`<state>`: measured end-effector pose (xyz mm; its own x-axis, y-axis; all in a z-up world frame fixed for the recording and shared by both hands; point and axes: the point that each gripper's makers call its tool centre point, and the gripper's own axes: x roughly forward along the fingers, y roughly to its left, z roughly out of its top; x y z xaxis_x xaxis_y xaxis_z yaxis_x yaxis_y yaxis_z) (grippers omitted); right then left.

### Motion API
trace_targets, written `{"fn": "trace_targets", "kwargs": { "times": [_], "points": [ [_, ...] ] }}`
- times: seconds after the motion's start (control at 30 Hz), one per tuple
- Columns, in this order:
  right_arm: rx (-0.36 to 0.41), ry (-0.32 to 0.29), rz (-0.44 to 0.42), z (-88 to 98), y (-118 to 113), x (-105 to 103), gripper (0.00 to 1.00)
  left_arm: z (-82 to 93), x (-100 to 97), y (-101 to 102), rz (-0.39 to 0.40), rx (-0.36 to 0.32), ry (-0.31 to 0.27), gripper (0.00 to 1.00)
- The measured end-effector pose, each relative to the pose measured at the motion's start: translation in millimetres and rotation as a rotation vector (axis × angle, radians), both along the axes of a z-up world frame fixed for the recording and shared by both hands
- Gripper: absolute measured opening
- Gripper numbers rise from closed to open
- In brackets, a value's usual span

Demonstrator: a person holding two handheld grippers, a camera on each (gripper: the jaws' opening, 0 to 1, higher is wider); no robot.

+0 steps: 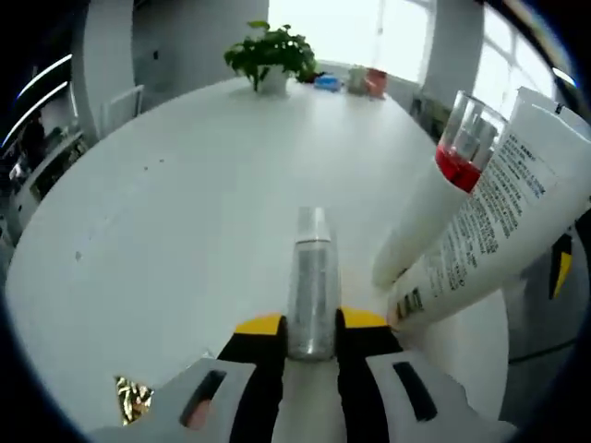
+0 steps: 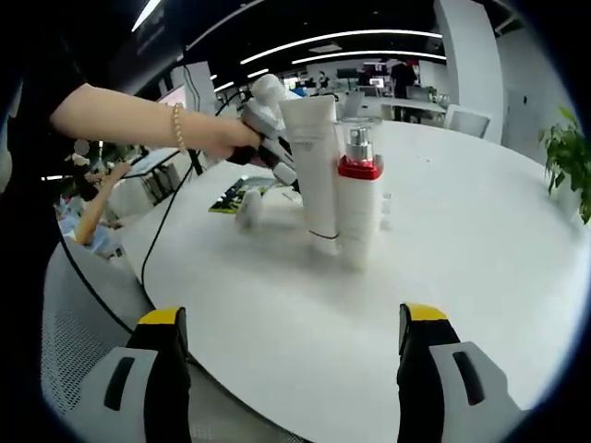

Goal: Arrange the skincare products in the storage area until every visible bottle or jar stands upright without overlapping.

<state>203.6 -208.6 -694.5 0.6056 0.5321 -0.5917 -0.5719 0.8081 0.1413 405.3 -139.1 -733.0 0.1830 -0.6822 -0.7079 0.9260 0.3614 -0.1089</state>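
Note:
My left gripper [image 1: 312, 325] is shut on a slim clear bottle with a silver cap [image 1: 312, 281], which points forward over the white table [image 1: 185, 212]. Just to its right lean a white tube with printed text [image 1: 499, 231] and a white pump bottle with a red band and clear cap [image 1: 457, 171]. In the right gripper view the tube [image 2: 314, 171] and the red-banded bottle [image 2: 358, 208] stand upright side by side at mid-table. A person's hand holds the left gripper [image 2: 268, 134] behind them. My right gripper [image 2: 291, 346] is open, with nothing between its jaws, near the table's front edge.
A potted plant [image 1: 271, 55] and small blue and red items [image 1: 351, 81] sit at the table's far end. A small white item [image 2: 247, 210], a flat green object [image 2: 231, 196] and a dark cable [image 2: 171, 221] lie left of the tube. The plant [image 2: 572, 161] shows at the right.

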Motion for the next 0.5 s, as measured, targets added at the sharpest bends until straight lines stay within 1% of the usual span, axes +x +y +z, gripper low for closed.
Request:
{"fn": "trace_targets", "kwargs": {
  "times": [0.2,0.27,0.37,0.5],
  "points": [
    [-0.001,-0.007,0.005,1.2,1,0,0.94,11.0,-2.5,18,0.068,-0.034,0.017,0.24],
    [-0.002,-0.008,0.008,1.6,1,0,0.94,13.9,0.2,25,0.097,-0.056,0.027,0.24],
    [0.001,-0.012,0.01,2.8,3,0,0.94,25.9,0.0,31,0.142,-0.101,0.033,0.24],
    [0.004,-0.015,0.013,3.7,3,-1,0.94,40.4,-9.5,36,0.165,-0.115,0.023,0.24]
  ]
}}
